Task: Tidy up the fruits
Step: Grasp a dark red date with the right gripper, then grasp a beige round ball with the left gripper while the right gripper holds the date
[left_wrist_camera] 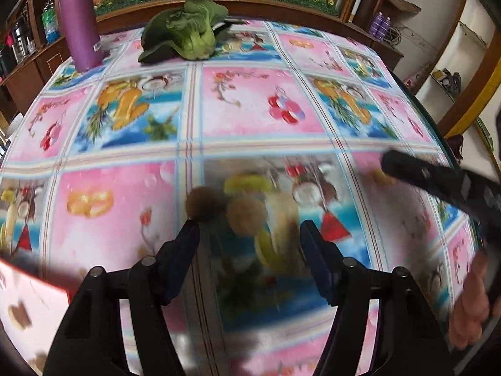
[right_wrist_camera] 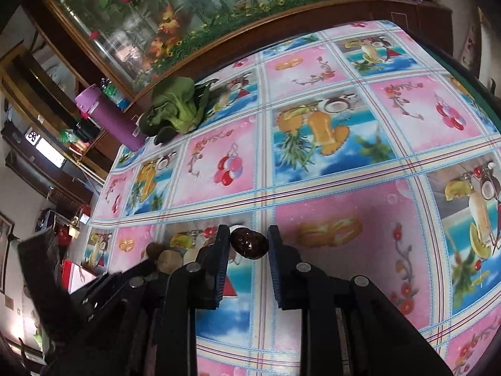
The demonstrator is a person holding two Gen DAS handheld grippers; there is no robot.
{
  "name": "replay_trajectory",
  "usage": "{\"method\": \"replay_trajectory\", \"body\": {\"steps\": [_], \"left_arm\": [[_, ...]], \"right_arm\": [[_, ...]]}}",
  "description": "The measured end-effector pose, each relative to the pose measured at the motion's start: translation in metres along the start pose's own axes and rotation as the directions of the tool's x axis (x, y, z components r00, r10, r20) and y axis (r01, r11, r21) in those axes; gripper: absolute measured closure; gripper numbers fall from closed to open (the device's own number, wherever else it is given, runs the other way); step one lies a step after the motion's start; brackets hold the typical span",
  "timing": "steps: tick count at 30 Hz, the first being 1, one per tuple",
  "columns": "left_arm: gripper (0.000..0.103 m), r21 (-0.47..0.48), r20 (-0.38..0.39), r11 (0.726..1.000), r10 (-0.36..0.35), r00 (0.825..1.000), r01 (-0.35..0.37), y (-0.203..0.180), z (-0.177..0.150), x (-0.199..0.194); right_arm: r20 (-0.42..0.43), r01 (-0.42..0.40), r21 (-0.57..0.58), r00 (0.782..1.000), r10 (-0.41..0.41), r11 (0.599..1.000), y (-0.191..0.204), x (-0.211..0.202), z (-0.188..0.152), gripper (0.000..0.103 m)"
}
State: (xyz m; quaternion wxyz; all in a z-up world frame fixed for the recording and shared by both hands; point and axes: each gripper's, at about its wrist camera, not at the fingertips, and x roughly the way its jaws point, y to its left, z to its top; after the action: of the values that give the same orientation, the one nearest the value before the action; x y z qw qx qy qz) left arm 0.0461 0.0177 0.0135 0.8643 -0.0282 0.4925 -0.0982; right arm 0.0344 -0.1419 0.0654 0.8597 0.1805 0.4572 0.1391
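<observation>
Right wrist view — the right gripper (right_wrist_camera: 247, 244), jaws spread, frames a dark fruit (right_wrist_camera: 249, 244) at twelve o'clock between its fingertips — apparently untouched.

Left wrist view sits low over the tablecloth (left_wrist_camera: 256, 106), facing the greens (left_wrist_camera: 184, 34) at 12 o'clock. Right wrist view tilts, same greens (right_wrist_camera: 178, 109) at 10 o'clock

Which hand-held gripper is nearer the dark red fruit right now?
Right. The right hand-held gripper is open with the dark red fruit between its fingertips. The left hand-held gripper, also open, points at two brown round fruits off to the side.
</observation>
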Motion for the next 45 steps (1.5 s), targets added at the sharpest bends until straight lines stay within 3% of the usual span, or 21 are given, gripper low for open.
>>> {"method": "replay_trajectory", "body": {"steps": [7,15,21,31,35,39,45], "left_arm": [[0.035,-0.003,0.045,1.0,-0.013,0.999,0.013,0.003,-0.003,-0.003],[0.036,-0.016,0.043,1.0,-0.01,0.999,0.011,-0.006,-0.005,-0.002],[0.047,-0.007,0.073,1.0,-0.002,0.997,0.002,-0.006,0.0,0.003],[0.046,-0.095,0.062,0.994,-0.056,0.997,0.062,0.003,-0.024,-0.018],[0.047,-0.047,0.063,0.998,-0.047,0.997,0.05,-0.008,-0.017,-0.016],[0.063,-0.024,0.045,0.999,-0.043,0.998,0.044,-0.011,-0.007,-0.004],[0.068,-0.009,0.055,0.999,-0.031,0.998,0.032,-0.013,-0.002,0.002]], "right_arm": [[-0.006,0.004,-0.007,1.0,-0.004,1.0,0.004,0.002,-0.001,0.08],[-0.015,0.007,-0.017,1.0,-0.007,1.0,0.007,0.006,-0.003,0.08],[-0.017,0.005,-0.017,1.0,-0.006,1.0,0.008,0.008,-0.004,0.08],[-0.022,0.006,-0.019,1.0,-0.006,1.0,0.008,0.009,-0.005,0.08],[-0.032,0.002,-0.023,0.999,-0.003,1.0,0.01,0.012,-0.007,0.08],[-0.026,0.0,-0.012,1.0,-0.001,1.0,0.008,0.011,-0.006,0.08],[-0.035,-0.006,-0.016,0.999,0.006,1.0,0.009,0.012,-0.007,0.08]]}}
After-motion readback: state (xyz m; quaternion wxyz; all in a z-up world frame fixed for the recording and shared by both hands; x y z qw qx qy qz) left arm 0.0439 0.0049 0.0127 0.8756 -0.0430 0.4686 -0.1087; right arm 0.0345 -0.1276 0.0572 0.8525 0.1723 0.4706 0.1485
